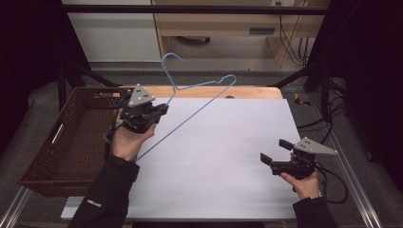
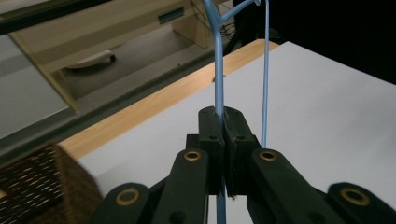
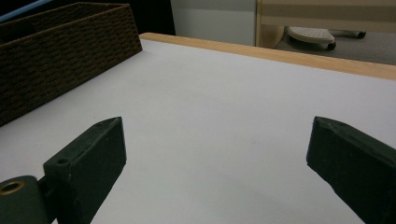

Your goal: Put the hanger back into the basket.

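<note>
A light blue wire hanger (image 1: 190, 117) hangs tilted in the air over the left half of the white tabletop (image 1: 228, 166), its hook pointing up and away. My left gripper (image 1: 163, 109) is shut on one of its wires, near the neck. In the left gripper view the jaws pinch that wire (image 2: 219, 70) between the closed pads (image 2: 223, 116), and a second wire runs just to the right. My right gripper (image 1: 275, 150) stands open low over the table's right side, with nothing between its fingers (image 3: 217, 126).
A dark brown woven basket (image 1: 47, 147) stands off the table's left edge, seen also in the right gripper view (image 3: 60, 42). A wooden strip (image 1: 247, 92) runs along the far edge. Cables and furniture lie beyond the table.
</note>
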